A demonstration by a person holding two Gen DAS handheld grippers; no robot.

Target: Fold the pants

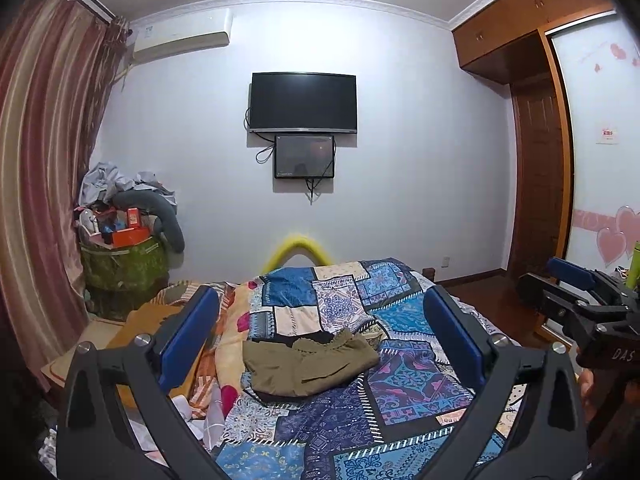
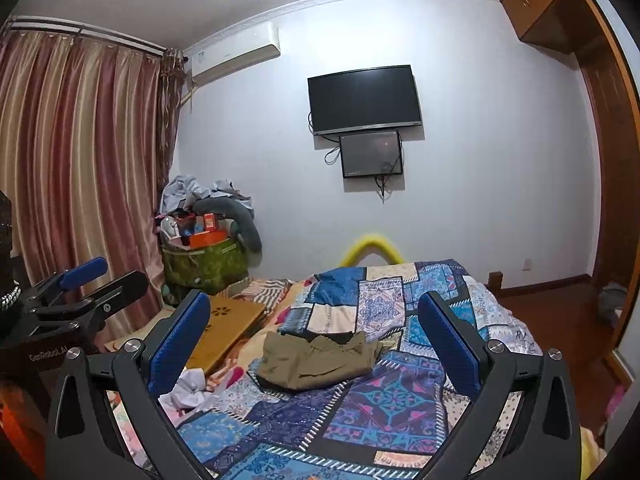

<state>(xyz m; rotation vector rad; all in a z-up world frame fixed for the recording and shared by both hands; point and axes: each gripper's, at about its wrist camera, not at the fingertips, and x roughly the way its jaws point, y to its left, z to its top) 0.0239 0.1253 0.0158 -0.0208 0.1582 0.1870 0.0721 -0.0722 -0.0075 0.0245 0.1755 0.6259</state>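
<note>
The olive-green cloth pants point(image 1: 310, 364) lie in a compact, layered bundle on the blue patchwork quilt point(image 1: 404, 384) of the bed, near its middle and well ahead of both tools. The left hand-held gripper point(image 1: 320, 336) hangs above the near end of the bed with its blue-padded fingers point(image 1: 188, 332) spread wide and nothing between them; the right hand-held gripper point(image 2: 314, 340) is likewise spread and empty, level with its partner and just beside it.

The bundle looks roughly doubled over, with a scalloped hem or waistband edge wrinkled across its top. That fits either pants dropped in a loose heap and waiting to be laid out, or pants already folded somewhat untidily and let go; the views do not settle which.

In either case, good handling of this cloth depends on reading its edges. It looks soft and limp, so a pinch taken at a corner, through all the layers meant to travel together, should keep the fold square. A grab at the middle would likely bunch it. The quilt beneath is itself rumpled and could be caught with the pants.
</note>
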